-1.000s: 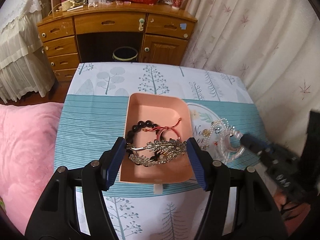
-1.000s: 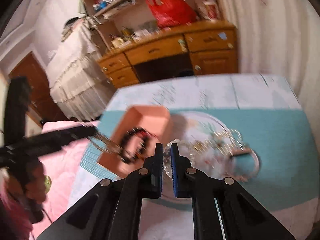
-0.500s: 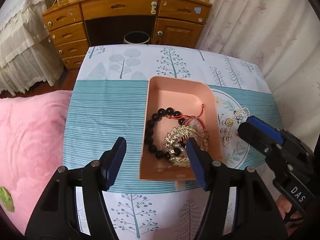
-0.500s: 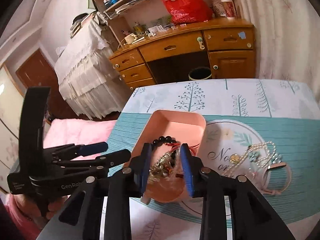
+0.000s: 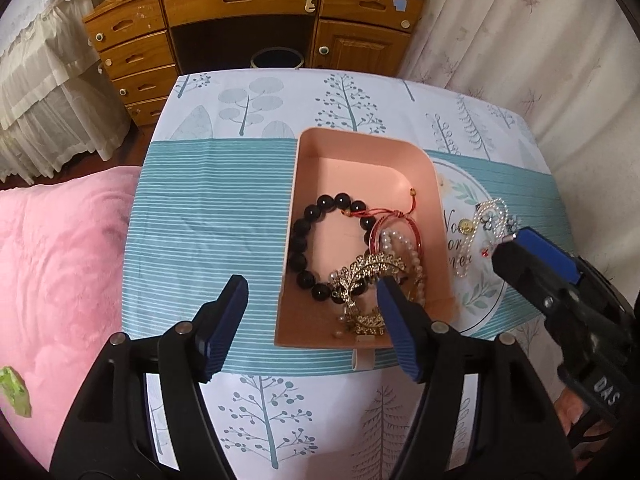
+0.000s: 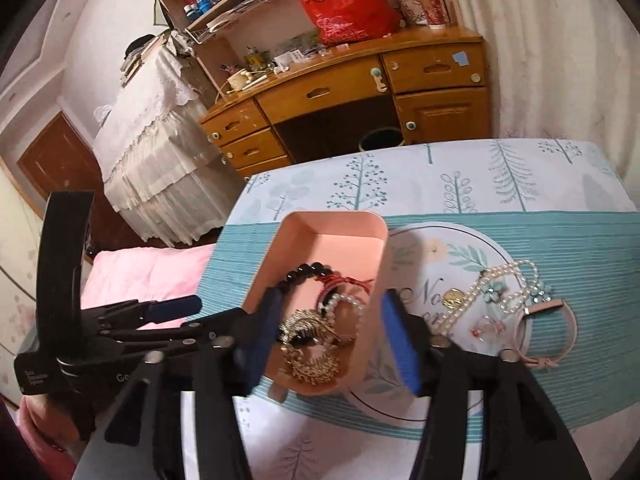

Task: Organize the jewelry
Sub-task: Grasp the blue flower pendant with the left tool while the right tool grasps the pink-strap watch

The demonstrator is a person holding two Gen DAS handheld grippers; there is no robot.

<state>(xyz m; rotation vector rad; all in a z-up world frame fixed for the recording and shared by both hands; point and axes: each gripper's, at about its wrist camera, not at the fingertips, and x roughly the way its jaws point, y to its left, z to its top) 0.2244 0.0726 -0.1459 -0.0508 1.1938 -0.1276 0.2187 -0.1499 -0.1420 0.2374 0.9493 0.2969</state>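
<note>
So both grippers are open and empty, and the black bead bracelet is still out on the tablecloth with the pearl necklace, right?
Not quite. The black bead bracelet lies inside the pink tray, as the left wrist view shows. The rest holds: left gripper and right gripper are open and empty, and the pearl necklace is on the tablecloth.

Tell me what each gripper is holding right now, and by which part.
Nothing is held. The left gripper and the right gripper are both open and bare; the bracelets and the gold leaf piece lie loose in the pink tray.
</note>
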